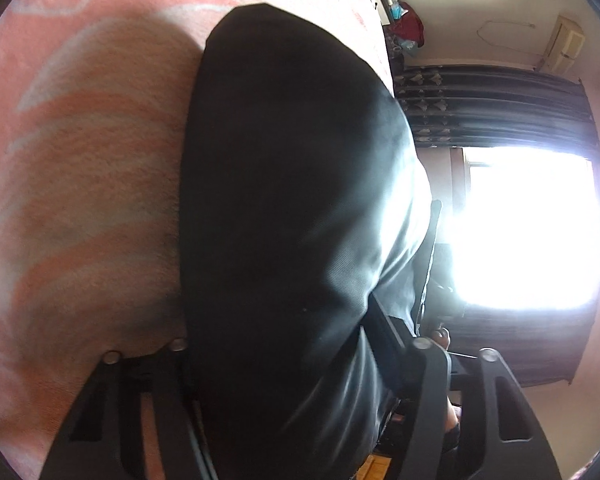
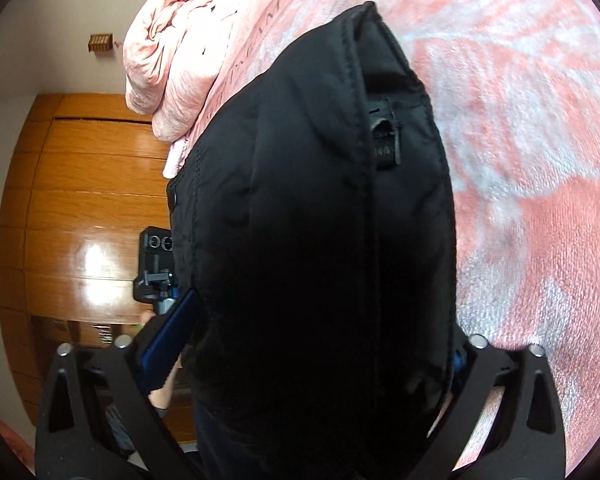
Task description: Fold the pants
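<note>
Filling both views, the black pants hide the fingertips of the left tongs and right tongs; each pair grasps the fabric, lifted beside the bed. Pink bedspread lies behind; a bunched quilt sits further off; window glare washes out detail.

The pants are plain black, with black stitching down the seams and a small dark label inside the waistband. The bedspread underneath is salmon pink with a pale whitish leaf-ish pattern swirling across it. The bunched-up quilt at the far left is a lighter, mottled pink. The wardrobe is glossy orange-brown wood. The curtain is dark with a row of small light motifs. Both gripper frames are black, and the right gripper has blue fingers.
</note>
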`<action>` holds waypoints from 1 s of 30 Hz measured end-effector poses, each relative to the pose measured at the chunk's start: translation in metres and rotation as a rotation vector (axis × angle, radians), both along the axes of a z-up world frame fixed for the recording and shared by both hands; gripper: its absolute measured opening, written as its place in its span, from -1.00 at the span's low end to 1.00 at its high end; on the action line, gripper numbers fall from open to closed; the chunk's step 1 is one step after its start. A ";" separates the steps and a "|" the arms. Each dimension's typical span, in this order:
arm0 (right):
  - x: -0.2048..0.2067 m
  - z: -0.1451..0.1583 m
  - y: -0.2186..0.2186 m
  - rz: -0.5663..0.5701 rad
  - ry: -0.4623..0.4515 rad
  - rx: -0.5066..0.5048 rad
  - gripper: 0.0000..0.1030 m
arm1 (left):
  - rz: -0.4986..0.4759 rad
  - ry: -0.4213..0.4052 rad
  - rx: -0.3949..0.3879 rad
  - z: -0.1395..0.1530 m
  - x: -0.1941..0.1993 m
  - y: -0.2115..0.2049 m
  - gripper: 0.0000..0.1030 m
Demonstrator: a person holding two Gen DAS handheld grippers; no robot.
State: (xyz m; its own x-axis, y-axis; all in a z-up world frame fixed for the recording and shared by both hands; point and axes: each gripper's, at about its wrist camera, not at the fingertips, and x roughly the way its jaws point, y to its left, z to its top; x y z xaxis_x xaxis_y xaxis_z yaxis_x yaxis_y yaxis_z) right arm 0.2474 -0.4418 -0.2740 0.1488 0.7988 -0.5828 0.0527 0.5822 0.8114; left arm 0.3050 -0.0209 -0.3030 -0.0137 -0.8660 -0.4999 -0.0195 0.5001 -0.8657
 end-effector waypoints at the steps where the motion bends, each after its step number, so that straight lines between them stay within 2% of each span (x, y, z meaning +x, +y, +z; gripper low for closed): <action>1: -0.001 0.001 0.000 -0.003 -0.006 -0.003 0.57 | 0.003 -0.008 0.002 0.003 -0.001 0.000 0.01; 5: -0.006 0.007 0.000 -0.017 -0.031 -0.011 0.22 | 0.004 -0.048 0.028 0.018 -0.002 -0.002 -0.17; 13: -0.010 0.034 0.012 -0.031 -0.080 -0.016 -0.09 | -0.002 -0.119 0.086 0.053 -0.013 -0.009 -0.34; 19: 0.004 0.059 0.043 0.015 -0.123 -0.022 -0.12 | 0.014 -0.171 0.123 0.085 -0.009 0.015 -0.35; 21: 0.015 0.066 0.056 0.032 -0.142 -0.022 -0.12 | 0.029 -0.182 0.129 0.086 -0.003 0.026 -0.35; 26: 0.065 0.076 0.102 0.080 -0.161 -0.029 -0.12 | 0.073 -0.210 0.167 0.107 0.022 0.066 -0.35; 30: 0.112 0.075 0.141 0.111 -0.166 -0.034 -0.12 | 0.113 -0.213 0.197 0.116 0.060 0.105 -0.35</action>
